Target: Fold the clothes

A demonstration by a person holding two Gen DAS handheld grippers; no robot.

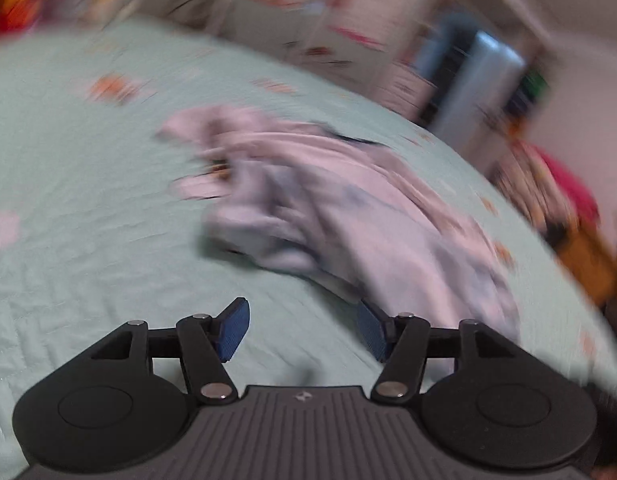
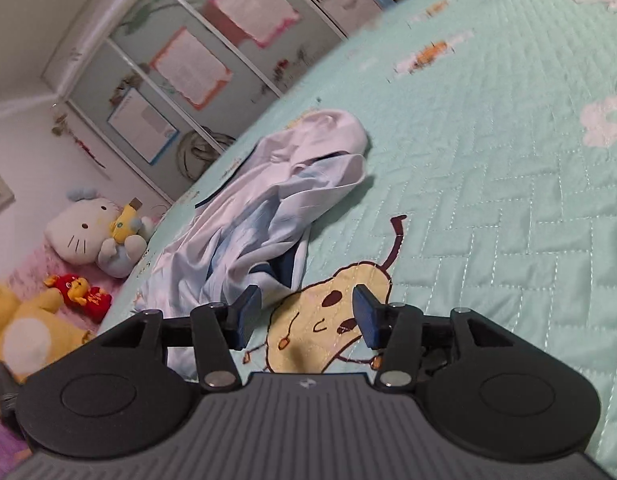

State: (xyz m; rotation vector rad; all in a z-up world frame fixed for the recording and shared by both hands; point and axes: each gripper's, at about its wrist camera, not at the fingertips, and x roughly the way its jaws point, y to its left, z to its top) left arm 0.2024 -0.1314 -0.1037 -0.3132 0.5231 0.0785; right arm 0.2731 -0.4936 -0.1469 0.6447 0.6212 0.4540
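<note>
No text, label or number is legible in either view.

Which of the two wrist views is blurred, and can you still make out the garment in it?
Left wrist view: heavy motion smear over the pale garment and green quilt; only the left gripper is crisp. Right wrist view: sharp, the crumpled garment reads clearly, with fisheye bending at the edges.
</note>
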